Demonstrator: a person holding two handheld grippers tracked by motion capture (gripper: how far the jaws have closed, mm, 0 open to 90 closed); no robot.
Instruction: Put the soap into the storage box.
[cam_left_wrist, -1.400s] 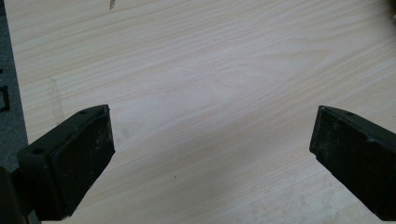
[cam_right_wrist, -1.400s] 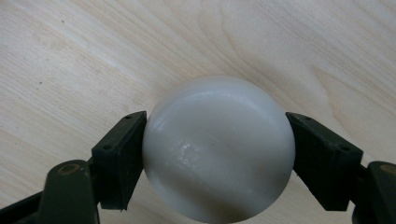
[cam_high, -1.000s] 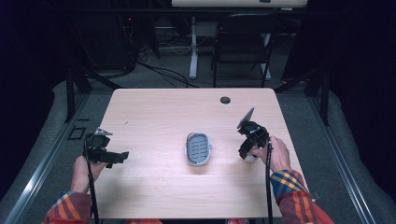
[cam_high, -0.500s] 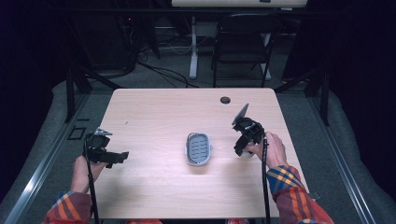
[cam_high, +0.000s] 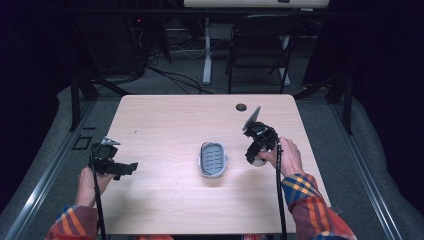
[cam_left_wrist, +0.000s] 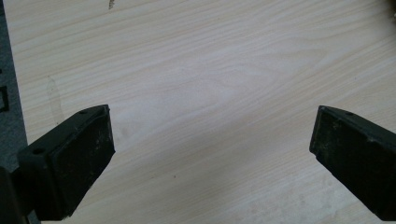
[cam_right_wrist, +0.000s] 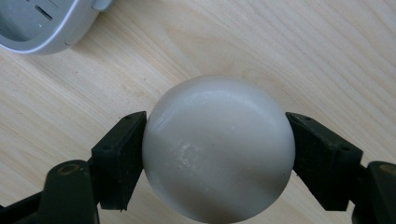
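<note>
In the high view, the right tool (cam_high: 256, 159) has come in from nearer the tabletop's (cam_high: 165, 120) right edge toward the grey soap dish (cam_high: 212, 159), and it now sits closer to that dish than it did a second ago, with a pale round thing showing at its tip. The dish lies to the left of this tool, near but apart from it, and has not shifted. The left tool (cam_high: 131, 167) has kept its place over the left part of the tabletop, well apart from the dish. In the left gripper view, the left tool's jaws stand wide apart with nothing but bare wood (cam_left_wrist: 210, 93) between them, so it holds nothing. In the right gripper view, the right tool (cam_right_wrist: 217, 151) is clamped on a smooth white soap ball (cam_right_wrist: 218, 147), one pad pressing each side, and the ball appears lifted clear of the wood. The rim of the dish (cam_right_wrist: 56, 35) shows ahead of the tool and off to the upper left. The move likely means the soap is being carried to the dish; setting it inside is not yet done.
</note>
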